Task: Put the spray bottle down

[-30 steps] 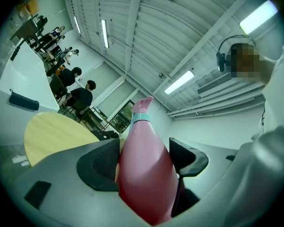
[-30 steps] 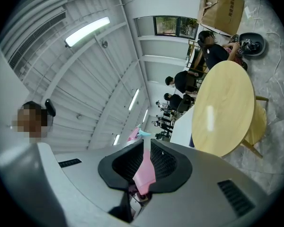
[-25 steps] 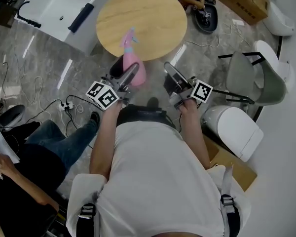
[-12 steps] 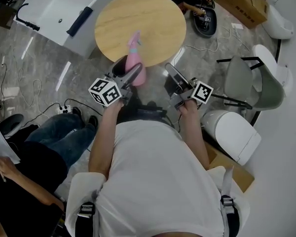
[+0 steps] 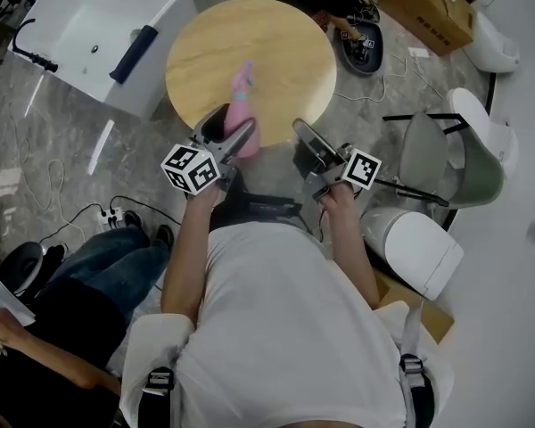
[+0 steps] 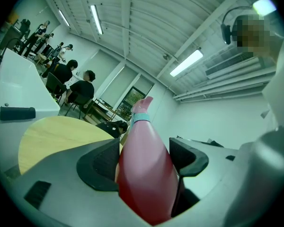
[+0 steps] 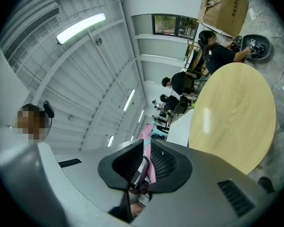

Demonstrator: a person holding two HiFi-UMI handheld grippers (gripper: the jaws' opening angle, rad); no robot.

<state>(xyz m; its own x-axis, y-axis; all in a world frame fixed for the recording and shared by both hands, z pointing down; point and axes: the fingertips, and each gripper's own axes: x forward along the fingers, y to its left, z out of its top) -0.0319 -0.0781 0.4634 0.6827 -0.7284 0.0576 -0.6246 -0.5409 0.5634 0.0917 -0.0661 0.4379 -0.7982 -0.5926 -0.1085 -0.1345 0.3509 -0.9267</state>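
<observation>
**No writing can be read**

Dark print is showing on the side of the cardboard box (image 5: 432, 7), but it is coming through too small to read. The cube (image 5: 189, 169) on the left gripper (image 5: 234, 123) and the cube (image 5: 363, 169) on the right gripper (image 5: 300, 127) are showing only black-and-white square patterns.

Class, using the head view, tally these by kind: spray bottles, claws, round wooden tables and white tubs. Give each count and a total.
spray bottle: 1
claws: 2, the left claw and the right claw
round wooden table: 1
white tub: 1
Total: 5
</observation>
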